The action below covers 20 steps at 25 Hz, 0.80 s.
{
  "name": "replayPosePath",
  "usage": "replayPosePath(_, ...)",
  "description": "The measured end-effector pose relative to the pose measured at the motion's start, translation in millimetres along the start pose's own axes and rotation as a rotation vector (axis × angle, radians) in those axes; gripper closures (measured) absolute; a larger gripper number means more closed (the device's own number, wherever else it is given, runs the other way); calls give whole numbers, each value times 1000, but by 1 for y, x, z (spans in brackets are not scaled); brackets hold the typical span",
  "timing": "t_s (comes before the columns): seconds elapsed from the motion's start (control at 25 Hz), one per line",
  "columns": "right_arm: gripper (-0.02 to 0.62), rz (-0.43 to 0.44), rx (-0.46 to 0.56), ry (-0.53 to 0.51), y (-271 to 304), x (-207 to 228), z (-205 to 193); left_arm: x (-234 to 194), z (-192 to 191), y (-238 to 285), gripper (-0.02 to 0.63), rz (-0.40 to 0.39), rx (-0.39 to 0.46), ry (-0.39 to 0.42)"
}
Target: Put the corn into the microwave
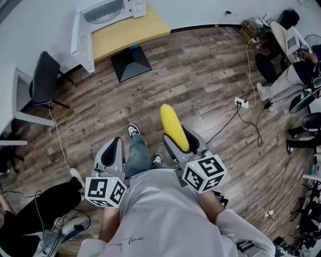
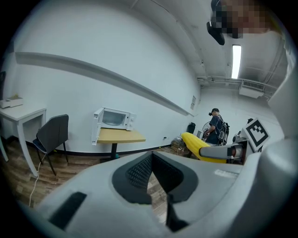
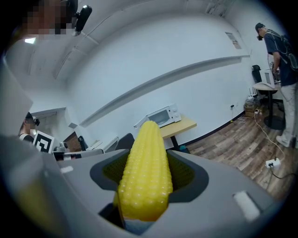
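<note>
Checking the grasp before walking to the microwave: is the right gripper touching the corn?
Touching. The right gripper view shows the right gripper with its jaws pressed against both sides of the corn, which stands between them.

1. A small bench (image 1: 131, 31) with a light wooden top stands far off against the white wall (image 2: 93, 51), on a single dark pedestal foot (image 1: 130, 63).
2. A white microwave (image 1: 107, 9) sits at the bench's left end, its door swung open.
3. The floor (image 1: 200, 75) is dark wood plank. On it, a dark chair (image 1: 44, 78) stands at left, and a white power strip (image 1: 241, 103) with trailing cables (image 1: 249, 60) lies at right.
</note>
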State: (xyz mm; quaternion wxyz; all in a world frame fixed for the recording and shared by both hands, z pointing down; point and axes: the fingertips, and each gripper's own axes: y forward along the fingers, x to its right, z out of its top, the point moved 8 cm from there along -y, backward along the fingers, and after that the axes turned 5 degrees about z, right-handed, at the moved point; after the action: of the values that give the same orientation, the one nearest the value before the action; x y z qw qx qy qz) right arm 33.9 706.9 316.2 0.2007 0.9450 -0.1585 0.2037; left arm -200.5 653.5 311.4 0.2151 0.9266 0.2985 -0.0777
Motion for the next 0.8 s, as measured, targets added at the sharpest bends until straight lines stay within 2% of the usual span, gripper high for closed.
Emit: replayPosePath(0.8, 333, 1, -51, 17, 150, 40, 76, -71, 85, 131, 617, -46, -14, -4)
